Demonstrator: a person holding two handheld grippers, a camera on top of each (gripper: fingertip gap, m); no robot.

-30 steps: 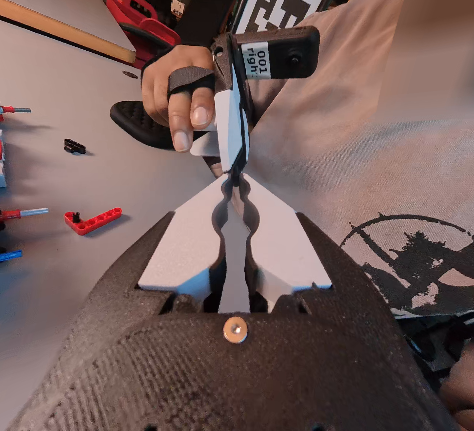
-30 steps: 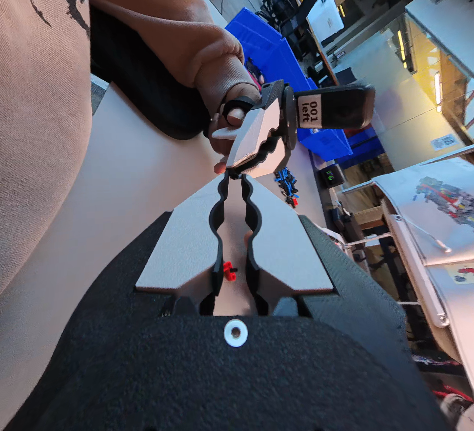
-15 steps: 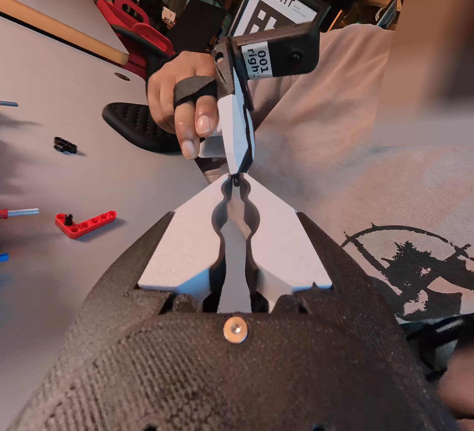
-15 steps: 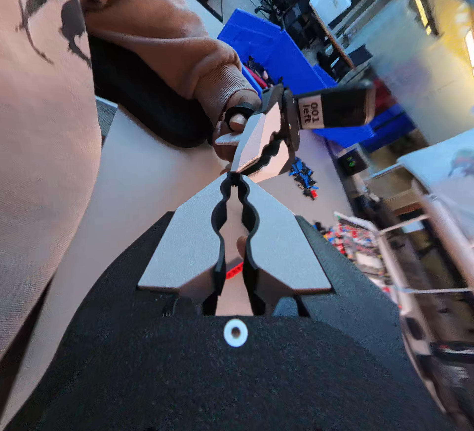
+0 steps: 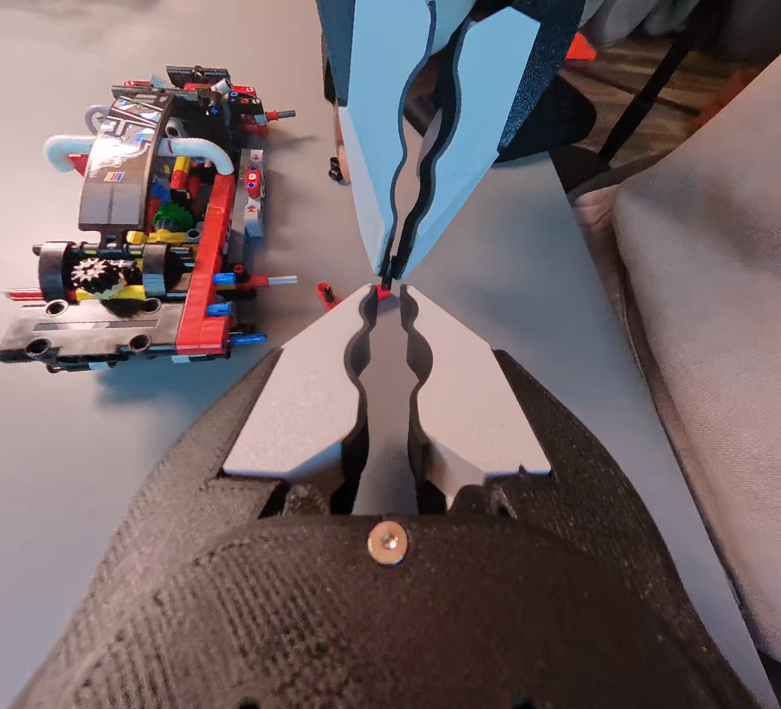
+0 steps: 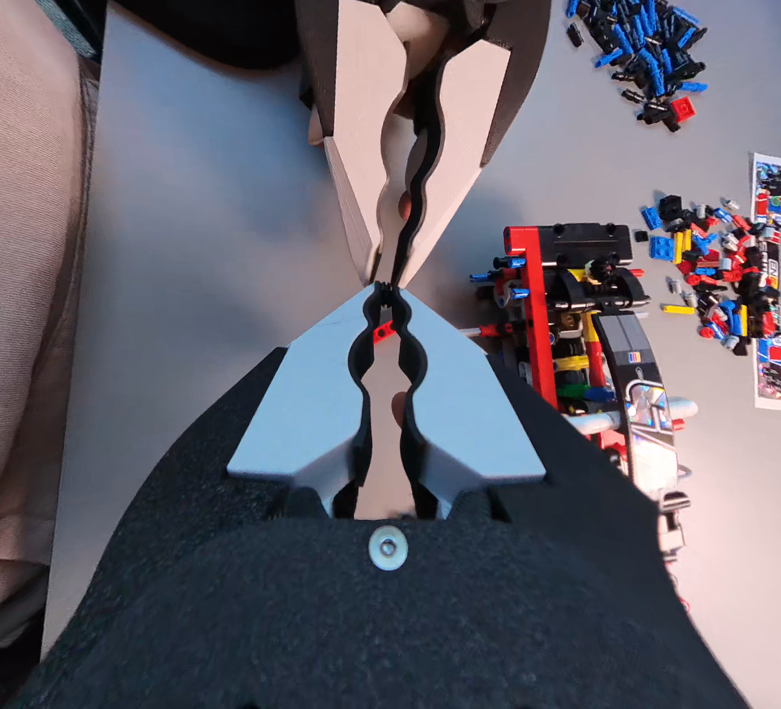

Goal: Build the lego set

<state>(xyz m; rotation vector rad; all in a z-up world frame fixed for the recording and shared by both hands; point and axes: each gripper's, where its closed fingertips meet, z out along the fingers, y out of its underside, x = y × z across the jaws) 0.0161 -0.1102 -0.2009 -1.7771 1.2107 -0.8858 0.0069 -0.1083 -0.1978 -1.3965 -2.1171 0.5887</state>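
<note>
My right gripper [image 6: 384, 291] is shut on a small black pin [image 6: 384, 287]. In the left wrist view it [image 5: 391, 272] comes down from the top, with the pin [image 5: 387, 278] pointing at the end of a red L-shaped beam [image 5: 326, 295] that lies on the grey table [image 5: 528, 266]. My left gripper [image 5: 388, 292] faces it tip to tip with its jaws a little apart over that end of the beam. The beam also shows between my right fingers [image 6: 382, 332]. The left gripper [image 6: 383, 279] hangs from the top of the right wrist view.
The part-built red and black car model [image 5: 203, 266] stands left of the grippers, seen on the right in the right wrist view [image 6: 534, 308]. Piles of loose parts [image 6: 642, 46] [image 6: 727, 266] and a printed sheet [image 6: 767, 287] lie beyond. A small black piece [image 5: 334, 169] lies near. The person's torso [image 5: 697, 266] borders the table. Only a small space, under 4 cm, lies between the two pairs of fingers.
Both grippers have swung down from in front of the person's torso to just above the table. They still meet tip to tip. The model and the red beam have come into view.
</note>
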